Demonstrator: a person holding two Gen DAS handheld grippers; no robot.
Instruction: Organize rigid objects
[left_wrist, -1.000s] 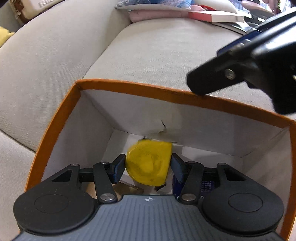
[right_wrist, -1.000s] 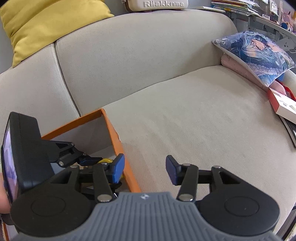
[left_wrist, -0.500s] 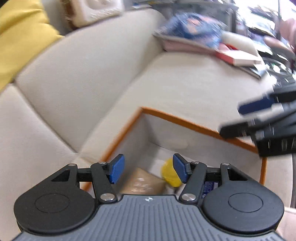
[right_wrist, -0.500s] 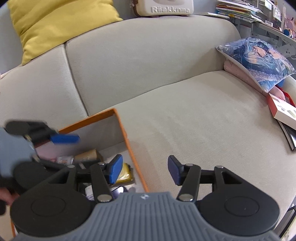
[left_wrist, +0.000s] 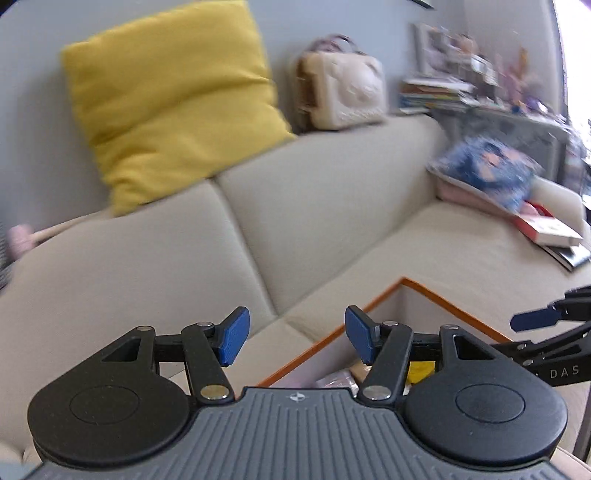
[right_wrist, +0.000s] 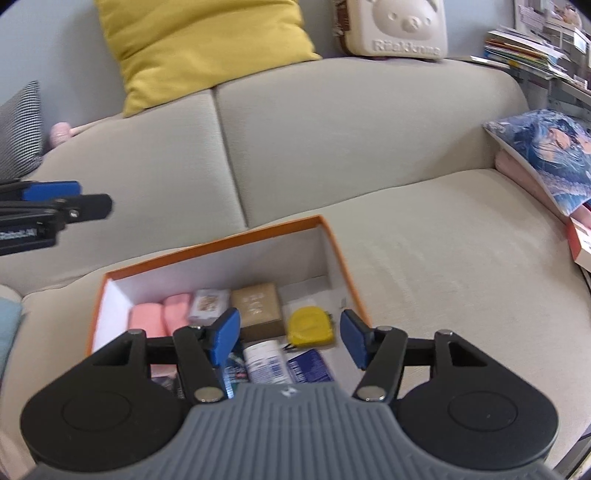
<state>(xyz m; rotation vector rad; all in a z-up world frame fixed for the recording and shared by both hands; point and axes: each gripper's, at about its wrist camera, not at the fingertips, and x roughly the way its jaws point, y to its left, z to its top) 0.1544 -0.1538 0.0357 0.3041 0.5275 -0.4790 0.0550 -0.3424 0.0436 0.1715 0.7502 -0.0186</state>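
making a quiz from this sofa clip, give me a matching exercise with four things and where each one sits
Things:
1. yellow tape measure
2. yellow cushion
3. pink rolled cloths
4. blue printed pillow

Places:
a. left end inside the orange box
b. right end of the sofa seat
c. leaning on top of the sofa back
d. inside the box, right of the brown carton

Pairs: 1-d, 2-c, 3-a, 4-b
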